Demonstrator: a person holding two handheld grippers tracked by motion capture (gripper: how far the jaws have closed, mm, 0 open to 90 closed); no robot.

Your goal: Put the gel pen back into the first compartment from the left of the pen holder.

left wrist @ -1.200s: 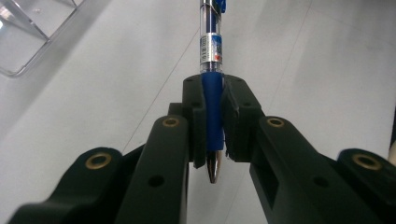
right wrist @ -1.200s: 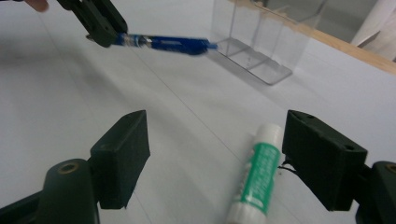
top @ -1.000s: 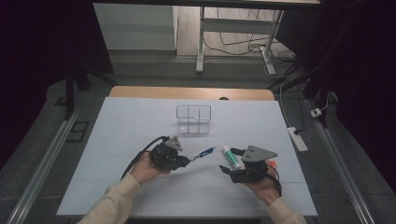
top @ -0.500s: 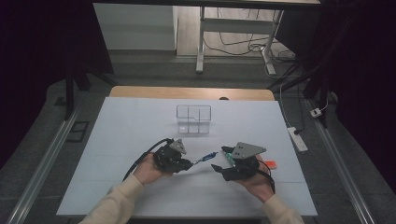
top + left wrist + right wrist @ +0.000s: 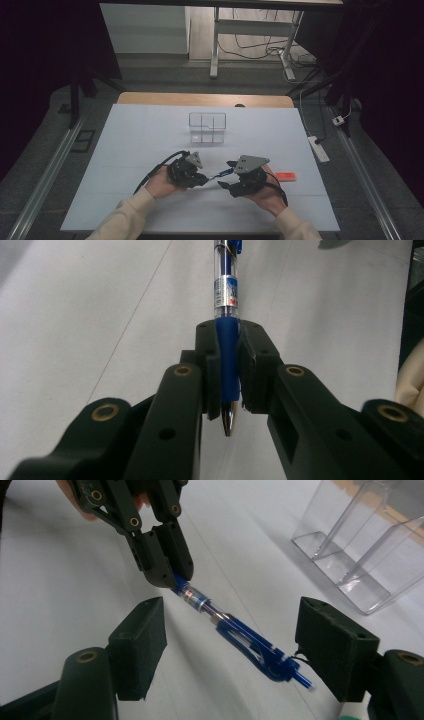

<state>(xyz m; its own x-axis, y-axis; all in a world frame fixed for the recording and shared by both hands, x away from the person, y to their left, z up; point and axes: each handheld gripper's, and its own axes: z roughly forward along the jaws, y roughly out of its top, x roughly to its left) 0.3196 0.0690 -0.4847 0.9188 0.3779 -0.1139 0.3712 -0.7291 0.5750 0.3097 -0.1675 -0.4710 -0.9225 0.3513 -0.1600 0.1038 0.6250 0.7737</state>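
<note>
A blue click pen (image 5: 227, 340) is clamped by its grip section between the jaws of my left gripper (image 5: 229, 365), tip pointing back at the camera. In the high view the left gripper (image 5: 204, 179) holds the pen (image 5: 220, 173) out level toward the right. My right gripper (image 5: 232, 622) stands open with its jaws on either side of the pen's (image 5: 235, 630) clip end. Those jaws have just been closing, and the pads are still apart from the pen. In the right gripper view the left gripper (image 5: 167, 575) is at the top, and in the high view the right gripper (image 5: 227, 175) faces it.
A clear plastic organiser (image 5: 207, 127) with compartments stands mid-table, behind the grippers; it is at the upper right (image 5: 365, 555) of the right gripper view. A small orange item (image 5: 285, 176) lies on the table to the right of the right hand. A power strip (image 5: 318, 148) lies on the floor.
The right gripper has moved left toward the left gripper, so its jaws now flank the pen's clip end. The left gripper has stayed in place with the pen.
</note>
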